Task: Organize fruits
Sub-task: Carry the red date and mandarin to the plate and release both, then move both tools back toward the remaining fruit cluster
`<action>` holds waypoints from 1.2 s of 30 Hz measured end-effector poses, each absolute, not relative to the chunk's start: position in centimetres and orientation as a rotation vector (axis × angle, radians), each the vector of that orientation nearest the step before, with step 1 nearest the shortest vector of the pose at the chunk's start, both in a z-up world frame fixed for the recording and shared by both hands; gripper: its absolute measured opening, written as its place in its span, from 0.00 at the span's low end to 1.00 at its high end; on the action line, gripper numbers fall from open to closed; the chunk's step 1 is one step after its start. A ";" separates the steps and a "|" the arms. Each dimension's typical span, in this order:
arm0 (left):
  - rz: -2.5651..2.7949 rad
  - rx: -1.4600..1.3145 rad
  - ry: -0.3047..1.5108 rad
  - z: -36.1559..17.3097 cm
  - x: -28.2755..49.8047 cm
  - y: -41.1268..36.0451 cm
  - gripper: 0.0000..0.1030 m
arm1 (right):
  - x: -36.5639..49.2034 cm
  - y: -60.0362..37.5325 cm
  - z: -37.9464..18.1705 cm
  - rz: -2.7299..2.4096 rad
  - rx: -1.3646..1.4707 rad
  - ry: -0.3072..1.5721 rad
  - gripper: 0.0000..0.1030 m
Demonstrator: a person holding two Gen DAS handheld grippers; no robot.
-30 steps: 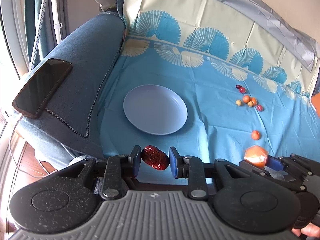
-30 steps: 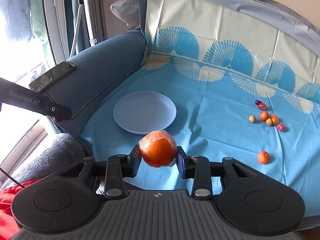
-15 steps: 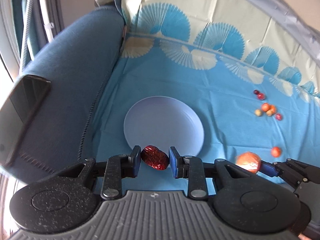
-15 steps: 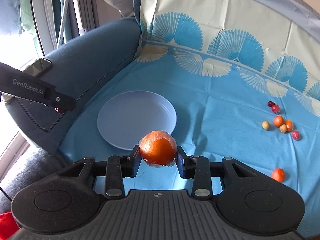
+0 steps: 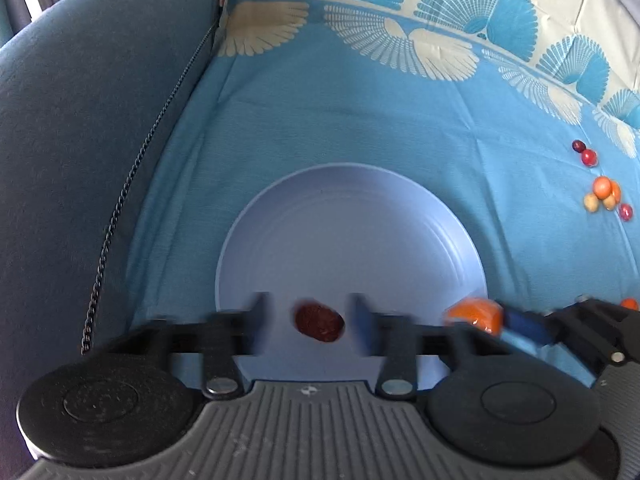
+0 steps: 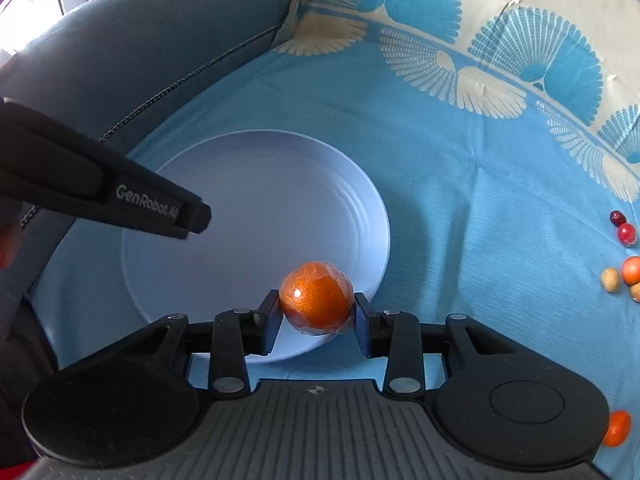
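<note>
The left claw (image 5: 307, 322) gapes, its red date (image 5: 319, 322) dropping over the plate (image 5: 352, 216), while the right claw (image 6: 316, 322) grips a wrapped orange (image 6: 316, 298) which may roll off.

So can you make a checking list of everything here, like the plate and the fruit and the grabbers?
Surface: blue cloth over a sofa seat.
Job's things: plate; date between the open left fingers, apart from both; orange; small fruits on the cloth.
Clutter: nothing seen.
Grippers: left gripper open, blurred; right gripper shut on the orange, over the plate's rim.
Cables: nothing seen.
Surroundings: armrest, window behind.
</note>
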State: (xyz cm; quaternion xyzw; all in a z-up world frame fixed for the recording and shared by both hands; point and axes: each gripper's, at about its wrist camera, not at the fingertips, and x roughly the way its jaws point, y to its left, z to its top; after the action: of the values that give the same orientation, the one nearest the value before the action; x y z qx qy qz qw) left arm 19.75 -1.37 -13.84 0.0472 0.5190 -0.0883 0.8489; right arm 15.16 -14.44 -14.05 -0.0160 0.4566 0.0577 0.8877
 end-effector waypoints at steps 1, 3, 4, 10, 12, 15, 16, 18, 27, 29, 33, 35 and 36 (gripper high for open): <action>-0.167 0.095 1.070 -13.4 19.6 -1.2 1.00 | 15.1 -14.6 -13.7 0.117 -0.029 0.927 0.60; -0.171 0.061 0.979 -11.9 18.5 -0.4 1.00 | 14.4 -14.9 -12.5 0.098 -0.038 0.878 0.87; -0.190 0.051 0.970 -11.2 17.9 0.0 1.00 | 13.8 -15.1 -11.7 0.096 -0.045 0.862 0.88; -0.131 0.005 0.973 -7.7 10.8 2.5 1.00 | 6.7 -16.9 -8.5 0.084 0.043 0.898 0.93; -0.093 0.017 0.992 -6.7 7.9 2.8 1.00 | 3.9 -17.1 -7.5 0.075 0.079 0.904 0.93; -0.067 0.027 1.010 -5.2 4.6 3.0 1.00 | 0.3 -16.9 -5.9 0.058 0.112 0.880 0.93; -0.068 0.025 1.010 -4.8 3.7 3.0 1.00 | -0.8 -16.9 -5.3 0.056 0.117 0.863 0.94; -0.082 0.017 0.995 -3.6 1.6 3.4 1.00 | -2.5 -16.6 -4.3 0.059 0.112 0.829 0.95; -0.130 0.040 0.877 0.1 -3.4 1.5 1.00 | -7.2 -16.9 -1.0 0.052 0.094 0.689 0.97; -0.133 0.051 0.861 0.6 -3.8 0.9 1.00 | -8.0 -16.9 -0.4 0.055 0.091 0.667 0.97; -0.142 0.054 0.847 1.3 -4.3 0.2 1.00 | -8.9 -17.2 0.2 0.057 0.095 0.638 0.97; -0.140 0.060 0.843 1.4 -4.5 -0.1 1.00 | -9.2 -17.3 0.3 0.058 0.099 0.635 0.97; -0.139 0.063 0.841 1.5 -4.6 -0.1 1.00 | -9.3 -17.3 0.3 0.060 0.100 0.633 0.97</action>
State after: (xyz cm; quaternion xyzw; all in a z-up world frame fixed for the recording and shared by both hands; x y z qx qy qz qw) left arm -4.61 -0.07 1.46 0.0304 0.4078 -0.0675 0.9101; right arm -9.35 -17.28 0.35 0.0492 0.3110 0.0294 0.9487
